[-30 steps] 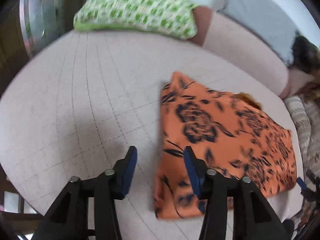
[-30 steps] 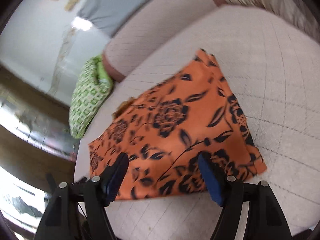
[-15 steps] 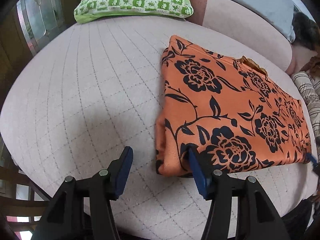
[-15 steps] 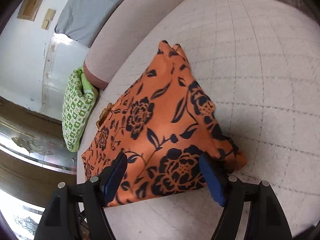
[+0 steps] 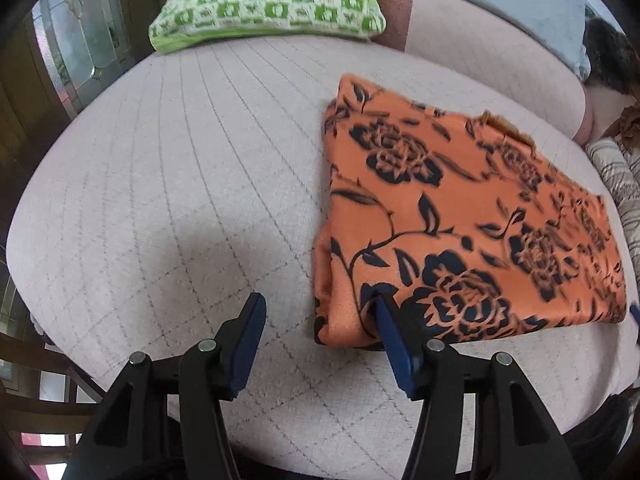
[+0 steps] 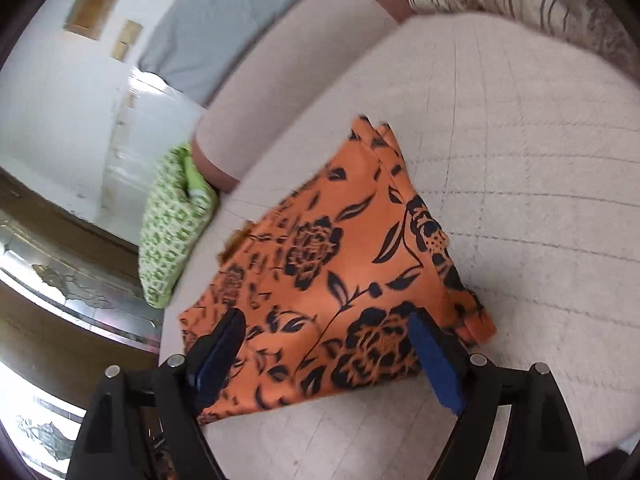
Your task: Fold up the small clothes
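Folded orange garment point(image 5: 472, 216) with black rose print, flat on a pale quilted cushion point(image 5: 192, 184), right of centre in the left wrist view. Several layers stacked, rounded fold along its left edge, near edge thick and slightly lifted off the cushion. A frayed brownish scrap peeking out at the far edge.

Left gripper point(image 5: 320, 344) low over the near left corner of the garment, spread apart, pinching nothing. Its right finger point(image 5: 394, 344) at the near edge of the fabric, tip over or against the cloth; contact not possible to judge. Its left finger point(image 5: 244, 344) well clear of the garment, over bare cushion.

Right gripper point(image 6: 328, 356) over the near edge of the same garment point(image 6: 344, 256), jaws opening, wide apart, cloth lying between and beyond them but not clamped. Both blue pads in front of the printed fabric, the left one point(image 6: 218, 354) near the garment's left end, the right one point(image 6: 436, 360) close to its near right corner.

Green-and-white checked pillow point(image 5: 264, 4) at the far left of the cushion, well apart from the garment. Pink padded backrest point(image 5: 480, 52) along the far side, grey cloth point(image 5: 520, 4) draped above it. Striped fabric point(image 5: 616, 172) just beyond the garment's right end.
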`<state>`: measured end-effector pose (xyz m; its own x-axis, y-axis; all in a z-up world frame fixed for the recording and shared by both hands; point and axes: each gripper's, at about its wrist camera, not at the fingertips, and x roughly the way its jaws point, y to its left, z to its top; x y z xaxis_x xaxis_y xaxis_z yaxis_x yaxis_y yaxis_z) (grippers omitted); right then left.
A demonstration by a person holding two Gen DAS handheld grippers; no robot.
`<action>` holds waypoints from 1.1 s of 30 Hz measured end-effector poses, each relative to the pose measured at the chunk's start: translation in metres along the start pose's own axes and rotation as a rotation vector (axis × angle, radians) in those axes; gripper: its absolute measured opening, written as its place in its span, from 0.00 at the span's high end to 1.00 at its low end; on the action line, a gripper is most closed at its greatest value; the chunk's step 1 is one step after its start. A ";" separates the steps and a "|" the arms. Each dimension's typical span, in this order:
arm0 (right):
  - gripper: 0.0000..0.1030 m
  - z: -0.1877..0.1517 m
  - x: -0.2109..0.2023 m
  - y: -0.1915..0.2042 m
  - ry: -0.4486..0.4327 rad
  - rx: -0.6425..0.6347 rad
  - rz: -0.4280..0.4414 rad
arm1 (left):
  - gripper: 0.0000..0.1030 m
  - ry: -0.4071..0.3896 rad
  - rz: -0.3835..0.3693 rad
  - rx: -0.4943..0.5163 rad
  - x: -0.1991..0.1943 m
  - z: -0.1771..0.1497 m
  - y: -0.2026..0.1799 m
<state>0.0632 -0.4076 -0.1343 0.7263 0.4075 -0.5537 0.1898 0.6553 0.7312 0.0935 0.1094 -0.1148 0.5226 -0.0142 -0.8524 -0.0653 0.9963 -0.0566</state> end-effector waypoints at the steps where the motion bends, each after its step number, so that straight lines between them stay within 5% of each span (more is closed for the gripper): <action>1: 0.17 -0.006 -0.003 -0.004 0.000 0.018 0.003 | 0.44 -0.021 0.000 -0.001 -0.006 0.001 -0.001; 7: 0.17 -0.021 -0.003 -0.050 0.017 0.245 -0.001 | 0.34 -0.149 -0.036 0.069 -0.036 0.010 -0.032; 18: 0.17 0.006 0.028 -0.052 -0.002 0.326 0.017 | 0.34 -0.100 -0.026 0.213 0.004 0.015 -0.095; 20: 0.34 0.006 0.026 -0.052 -0.026 0.312 0.011 | 0.34 -0.111 -0.025 0.226 0.001 0.015 -0.100; 21: 0.59 0.007 0.027 -0.051 -0.025 0.309 -0.008 | 0.34 -0.127 -0.029 0.226 -0.003 0.016 -0.101; 23: 0.66 0.008 0.026 -0.049 -0.033 0.298 -0.021 | 0.34 -0.154 -0.039 0.225 -0.009 0.017 -0.102; 25: 0.64 0.008 0.027 -0.042 -0.033 0.246 -0.037 | 0.34 -0.162 -0.046 0.219 -0.010 0.020 -0.104; 26: 0.55 0.007 0.027 -0.042 -0.032 0.239 -0.048 | 0.34 -0.156 -0.048 0.217 -0.008 0.022 -0.105; 27: 0.25 0.007 0.026 -0.042 -0.035 0.241 -0.056 | 0.34 -0.143 -0.048 0.214 -0.003 0.024 -0.106; 28: 0.14 0.006 0.024 -0.045 -0.053 0.247 -0.059 | 0.34 -0.133 -0.045 0.214 0.000 0.024 -0.108; 33: 0.16 0.012 0.025 -0.046 -0.053 0.255 -0.033 | 0.34 -0.119 -0.050 0.227 0.006 0.026 -0.122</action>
<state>0.0804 -0.4346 -0.1769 0.7492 0.3500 -0.5623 0.3700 0.4831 0.7936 0.1267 -0.0105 -0.0999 0.6176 -0.0674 -0.7836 0.1487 0.9884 0.0321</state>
